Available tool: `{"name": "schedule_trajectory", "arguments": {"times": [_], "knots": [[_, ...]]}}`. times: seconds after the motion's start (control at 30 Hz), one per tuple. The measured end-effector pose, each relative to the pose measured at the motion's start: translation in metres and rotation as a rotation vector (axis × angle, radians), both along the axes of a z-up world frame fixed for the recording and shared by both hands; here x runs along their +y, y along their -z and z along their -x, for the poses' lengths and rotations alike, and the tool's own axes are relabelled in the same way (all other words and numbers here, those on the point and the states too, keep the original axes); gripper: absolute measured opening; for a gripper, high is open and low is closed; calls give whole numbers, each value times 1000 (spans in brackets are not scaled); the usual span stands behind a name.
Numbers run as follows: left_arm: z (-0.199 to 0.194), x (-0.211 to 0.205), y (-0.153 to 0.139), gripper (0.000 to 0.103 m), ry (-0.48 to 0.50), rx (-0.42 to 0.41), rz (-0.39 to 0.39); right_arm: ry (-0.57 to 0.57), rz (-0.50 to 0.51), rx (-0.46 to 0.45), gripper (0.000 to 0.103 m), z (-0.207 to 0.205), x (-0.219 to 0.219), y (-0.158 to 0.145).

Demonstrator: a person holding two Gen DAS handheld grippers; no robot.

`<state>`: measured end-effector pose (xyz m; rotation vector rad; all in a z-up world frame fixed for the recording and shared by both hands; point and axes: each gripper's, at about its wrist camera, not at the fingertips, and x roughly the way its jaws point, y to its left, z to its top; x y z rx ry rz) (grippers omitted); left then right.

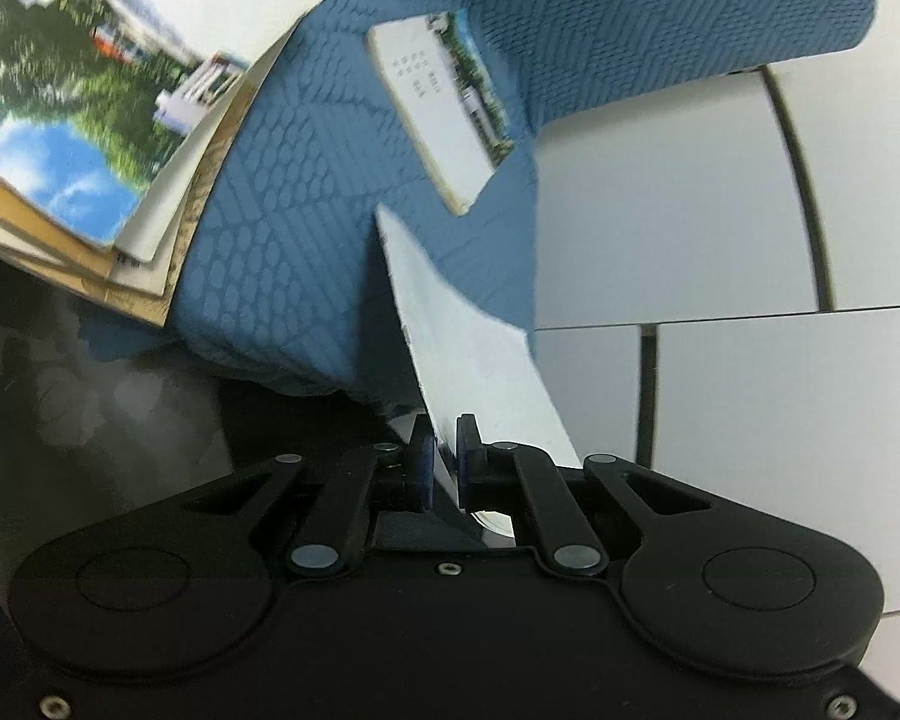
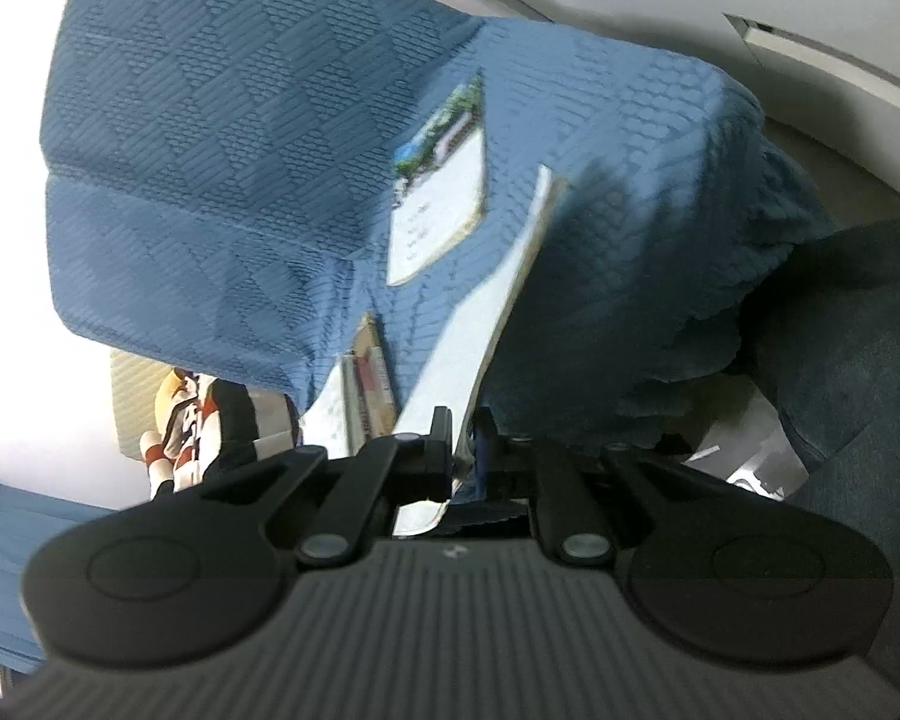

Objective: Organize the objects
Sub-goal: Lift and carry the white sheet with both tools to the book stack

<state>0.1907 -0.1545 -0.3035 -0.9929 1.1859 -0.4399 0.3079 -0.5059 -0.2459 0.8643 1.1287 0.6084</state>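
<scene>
Left gripper [image 1: 445,456]: jaws were drawn almost together, clamping the lower edge of a white booklet [image 1: 480,354]; the blue pads [image 1: 425,468] pressed on both faces of it.
White booklet, left view: it stood edge-on between the pads and rose up and away from them, tilted leftward; its upper corner showed against the blue quilted cover [image 1: 306,192].
Left hand pose: the gripper pointed forward and moderately downward, toward the cover and the white tiled floor [image 1: 660,192] beyond it.
Right gripper [image 2: 463,450]: jaws were likewise nearly closed, gripping a thin white booklet [image 2: 480,324] by its near edge; the frame was blurred, so whether this was the same booklet the left gripper held could not be told.
White booklet, right view: it ran up and to the right from the jaws, seen edge-on, in front of the blue quilted cover [image 2: 210,150].
Right hand pose: the gripper pointed forward and moderately downward, rolled slightly.
Loose booklet [image 1: 444,108]: it lay flat on the cover, apart from both grippers; its face showed printed text and a landscape photograph; it also appeared in the right view [image 2: 441,192].
Booklet stack [image 1: 90,96]: several overlapping booklets lay fanned at the upper left of the left view, on the cover's edge; the top one bore a sky-and-trees photograph.
Dark fabric [image 2: 840,360]: it filled the right side of the right view, beside the cover.
</scene>
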Motion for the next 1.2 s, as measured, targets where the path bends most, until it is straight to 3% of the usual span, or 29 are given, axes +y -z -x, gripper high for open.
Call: {"name": "schedule_trajectory", "arguments": {"times": [0.57, 1.2], "knots": [[9, 46, -68, 7, -49, -115, 18, -32, -9, -109, 10, 6, 34, -68], [-30, 130, -149, 7, -122, -247, -16, -136, 7, -226, 11, -5, 131, -129]]}}
